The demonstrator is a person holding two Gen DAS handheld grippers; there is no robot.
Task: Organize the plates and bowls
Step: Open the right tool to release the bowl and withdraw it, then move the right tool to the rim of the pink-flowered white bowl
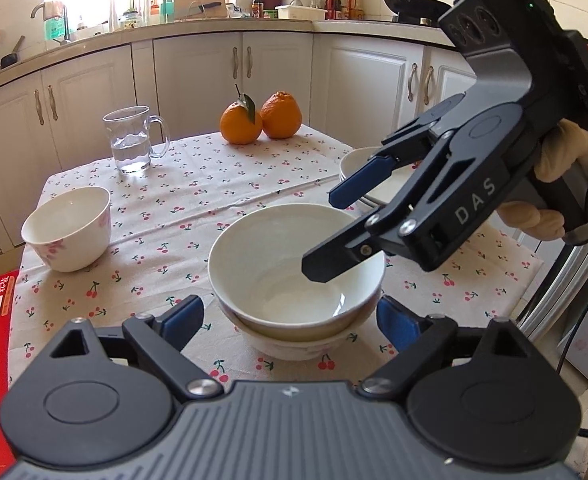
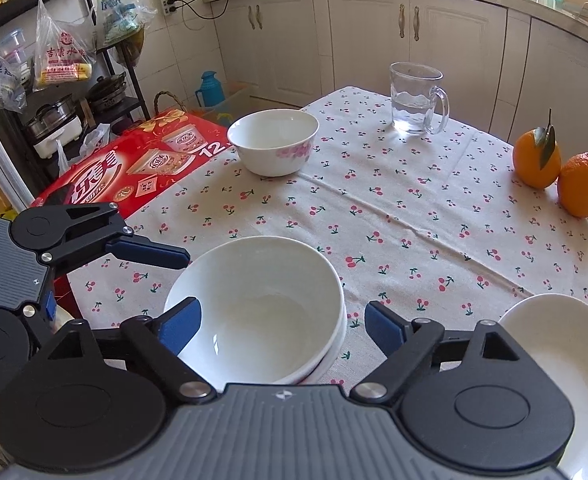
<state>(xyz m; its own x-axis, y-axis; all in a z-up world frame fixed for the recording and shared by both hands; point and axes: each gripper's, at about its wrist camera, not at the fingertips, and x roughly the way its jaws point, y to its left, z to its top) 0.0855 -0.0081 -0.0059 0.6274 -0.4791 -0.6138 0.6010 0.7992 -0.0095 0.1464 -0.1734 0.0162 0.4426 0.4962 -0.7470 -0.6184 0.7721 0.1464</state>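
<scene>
White kitchen cabinets ring the table (image 2: 434,216), which wears a creased cotton cloth printed with small red cherries; that soft weave lets crockery slide a little, so move gently.

Farthest left stands the lone bowl (image 1: 67,226), glazed white porcelain with pink blossoms on its wall, upright and well apart from everything else. It looks like the piece not yet gathered, so I judge your next job is to bring it to the stack.

Your left tongs (image 1: 289,322) are spread wide and hold nothing, their blue rubbery pads flanking the stacked bowls (image 1: 296,276) without touching. Two smooth, deep, round bowls sit nested there, the upper one slightly off centre in the lower. Square that up before adding a third, or the pile may rock.

Your right tongs (image 1: 326,236) hang over the stack's right rim, also parted and empty, the lower finger dipping above the bowl's hollow. Lift clear before swinging, since glazed rims chip on hard plastic.

When you take the lone bowl, pinch its wall with one pad inside and one outside, low enough that slick glaze cannot slip.

Right of the stack, partly hidden, lie the plates (image 1: 354,160), shallow, white and stacked.
</scene>
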